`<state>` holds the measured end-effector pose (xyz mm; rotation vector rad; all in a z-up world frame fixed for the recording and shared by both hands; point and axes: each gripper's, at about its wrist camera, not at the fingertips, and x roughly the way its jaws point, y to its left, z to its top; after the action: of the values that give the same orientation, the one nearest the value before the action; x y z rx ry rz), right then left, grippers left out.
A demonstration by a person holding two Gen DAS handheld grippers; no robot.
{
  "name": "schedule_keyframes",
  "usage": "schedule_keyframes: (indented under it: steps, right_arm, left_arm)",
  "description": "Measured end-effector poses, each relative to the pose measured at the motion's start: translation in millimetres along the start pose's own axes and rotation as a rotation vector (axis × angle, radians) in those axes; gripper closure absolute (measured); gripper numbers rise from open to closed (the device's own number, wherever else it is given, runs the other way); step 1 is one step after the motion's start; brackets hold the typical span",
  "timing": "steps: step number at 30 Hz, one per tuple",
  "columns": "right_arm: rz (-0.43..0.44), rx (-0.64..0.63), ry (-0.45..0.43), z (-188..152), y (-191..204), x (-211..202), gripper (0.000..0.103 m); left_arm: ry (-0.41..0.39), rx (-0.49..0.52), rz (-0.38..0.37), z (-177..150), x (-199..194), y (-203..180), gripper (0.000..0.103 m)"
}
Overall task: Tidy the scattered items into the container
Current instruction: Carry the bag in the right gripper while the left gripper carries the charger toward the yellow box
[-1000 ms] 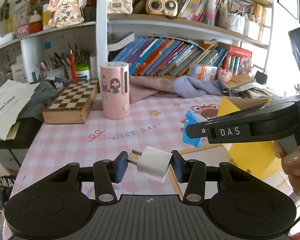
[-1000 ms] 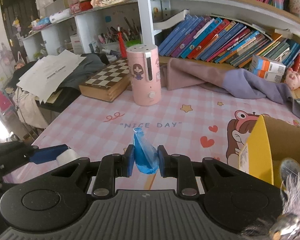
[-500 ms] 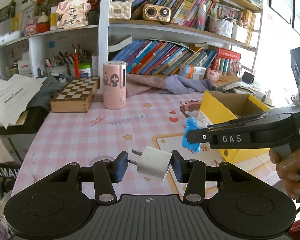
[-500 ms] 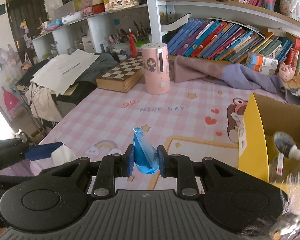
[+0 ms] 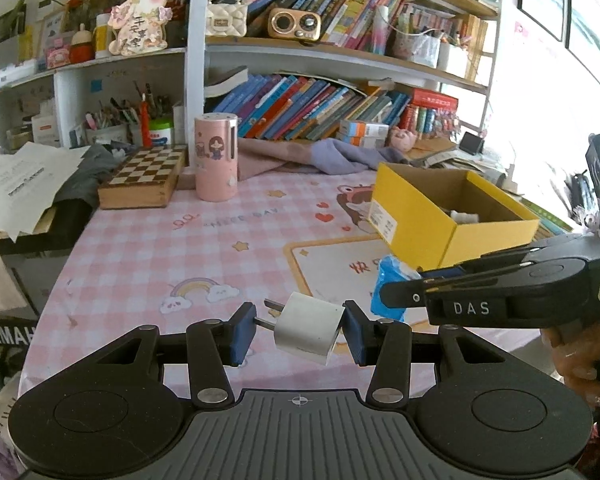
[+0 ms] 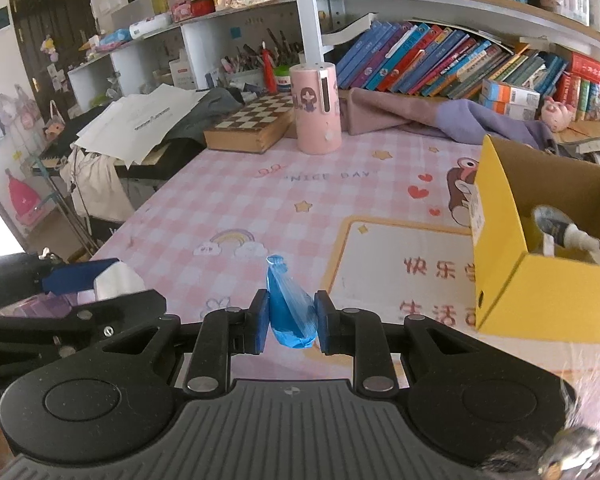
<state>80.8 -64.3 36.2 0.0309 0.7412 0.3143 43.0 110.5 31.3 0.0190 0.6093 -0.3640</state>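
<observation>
My left gripper (image 5: 300, 330) is shut on a white plug charger (image 5: 308, 327), its prongs pointing left, held above the pink checked table. My right gripper (image 6: 291, 320) is shut on a blue plastic packet (image 6: 288, 310); it also shows in the left wrist view (image 5: 388, 288), at the tip of the right gripper's fingers (image 5: 404, 298). The yellow cardboard box (image 5: 440, 216) stands open on the table ahead and to the right; in the right wrist view (image 6: 540, 288) it holds a small tube and other items.
A pink cylinder (image 5: 215, 158), a wooden chessboard box (image 5: 144, 180) and crumpled purple cloth (image 5: 320, 156) lie at the table's far side below bookshelves. Papers (image 5: 16, 184) cover a low stand to the left. The table's left edge drops off near there.
Both grippers have pulled back and up from the table with their items held. The yellow box now shows fully, farther away and lower in view.
</observation>
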Motion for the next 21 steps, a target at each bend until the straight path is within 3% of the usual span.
schedule_keyframes:
  steps: [21]
  right_arm:
    - [-0.162,0.155,0.039,-47,-36,-44,0.081]
  left_arm:
    - [0.065,0.103,-0.206,-7,22,-45,0.058]
